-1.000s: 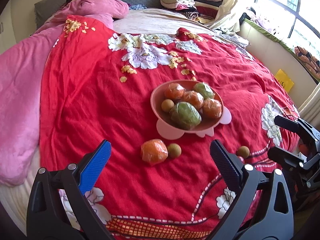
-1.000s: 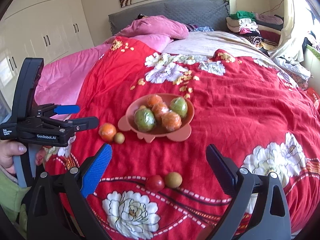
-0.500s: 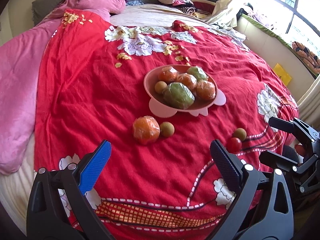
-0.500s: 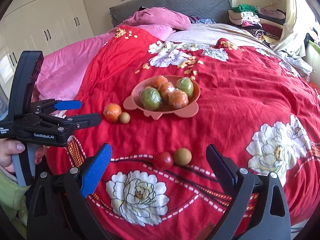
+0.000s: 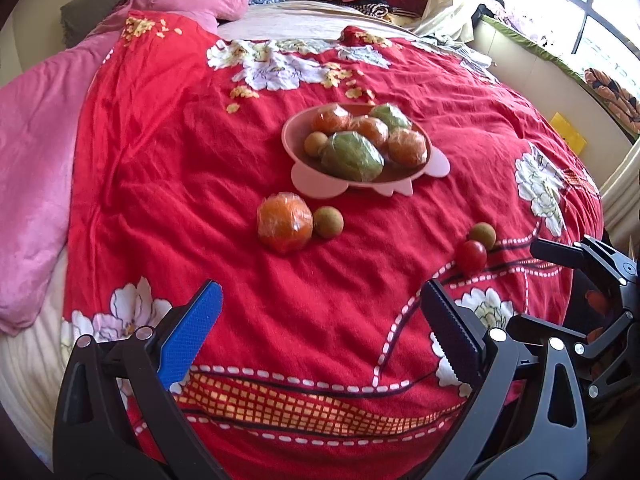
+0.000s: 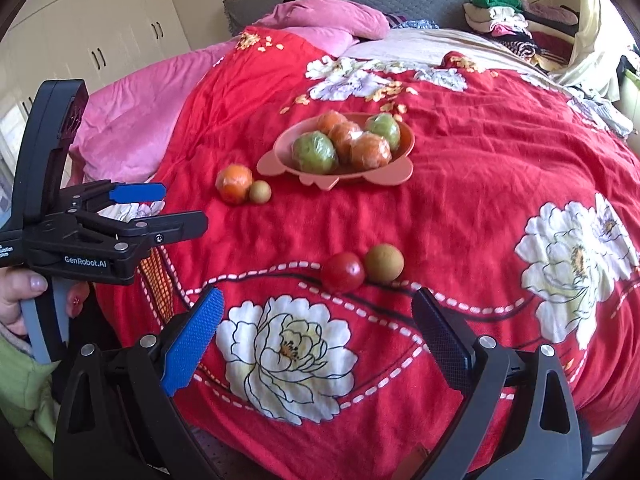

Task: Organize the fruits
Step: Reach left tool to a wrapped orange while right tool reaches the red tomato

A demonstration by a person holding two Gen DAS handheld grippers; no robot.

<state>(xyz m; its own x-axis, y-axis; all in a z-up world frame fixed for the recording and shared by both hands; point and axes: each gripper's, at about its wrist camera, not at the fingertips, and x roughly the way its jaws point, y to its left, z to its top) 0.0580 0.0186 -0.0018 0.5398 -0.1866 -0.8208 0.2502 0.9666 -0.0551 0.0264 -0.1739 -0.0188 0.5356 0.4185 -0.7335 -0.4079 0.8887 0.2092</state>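
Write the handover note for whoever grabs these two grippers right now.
Left gripper: open, empty, above the near edge of the red quilt.
Right gripper: open, empty, nearest the tomato.
Done: pink bowl holds three wrapped oranges, two wrapped green fruits and one small brown fruit.
Left: four pieces on the quilt. Wrapped orange beside a small brown fruit, in front of the bowl; red tomato beside another brown fruit, nearer the right gripper.
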